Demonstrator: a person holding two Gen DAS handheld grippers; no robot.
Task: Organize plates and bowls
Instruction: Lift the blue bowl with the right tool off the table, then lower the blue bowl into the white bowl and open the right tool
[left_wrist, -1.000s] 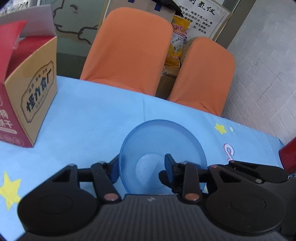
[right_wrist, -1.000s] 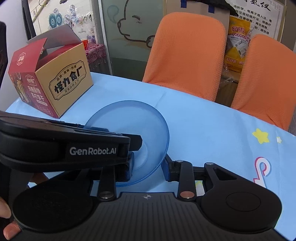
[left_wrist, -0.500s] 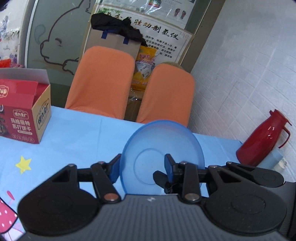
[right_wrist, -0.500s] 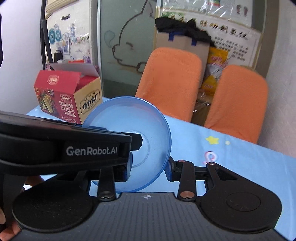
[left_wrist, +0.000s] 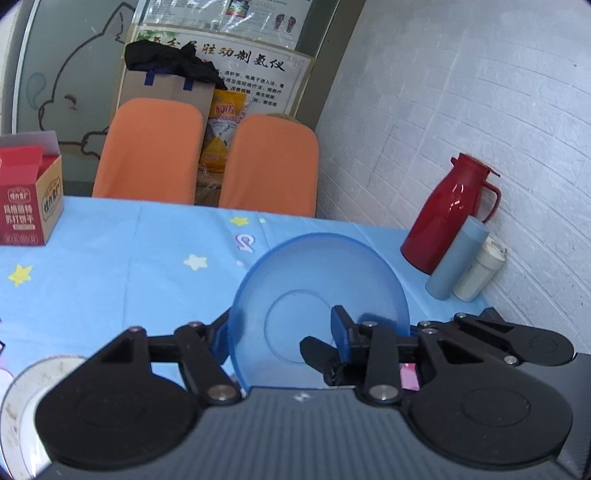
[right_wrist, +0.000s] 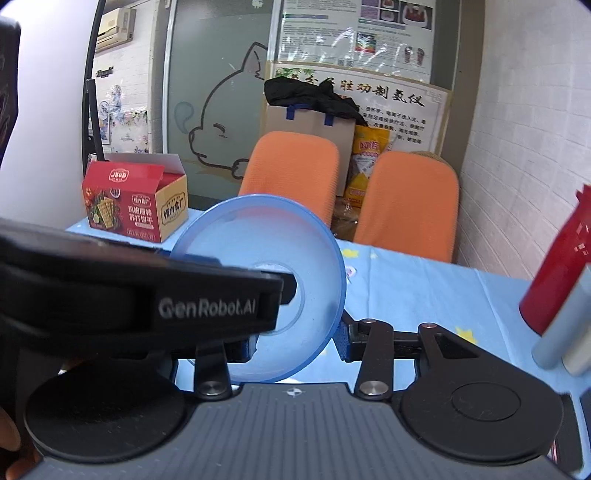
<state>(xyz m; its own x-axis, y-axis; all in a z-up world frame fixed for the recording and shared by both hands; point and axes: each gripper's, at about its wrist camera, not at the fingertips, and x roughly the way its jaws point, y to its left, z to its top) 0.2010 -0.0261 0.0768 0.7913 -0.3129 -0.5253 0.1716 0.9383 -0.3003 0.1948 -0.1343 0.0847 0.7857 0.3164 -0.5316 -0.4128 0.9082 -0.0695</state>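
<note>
Blue star-printed cloth covered the table (left_wrist: 110, 266), the largest surface in both wrist views. 2 orange chairs (left_wrist: 147, 147) stood at its far edge. A red-and-tan carton (left_wrist: 29, 206) sat at the far left. A red flask (left_wrist: 447, 214), a grey-blue tumbler (left_wrist: 458, 258) and a white cup (left_wrist: 480, 273) were clustered at the far right against the brick wall.

The blue bowl (left_wrist: 317, 295), translucent plastic, was off the cloth and held up between the 2 tools, roughly over the table's middle. A white plate (left_wrist: 22, 398) showed only as a rim at the near left.

The left gripper (left_wrist: 280, 325) was pinching the bowl's wall, 1 finger inside and 1 behind the plastic. The right gripper (right_wrist: 293, 343) had just been opening. The bowl's lower rim stood between its jaws, and the pads appeared to have come off the wall, though the translucent plastic made contact hard to judge.

Risks, as judged:
- With 1 narrow pinch on a thin, slick wall, the bowl could pivot or slide out if swung quickly.
- The right tool's spread jaws straddled the rim and could snag it on withdrawal.
- A wide sweep rightward could strike the flask cluster.

Orientation: the bowl stood nearly on edge, mouth turned to the near side and base toward the far chairs. Being round, it had no long axis; its axis of symmetry ran near to far, tipped somewhat upward.
</note>
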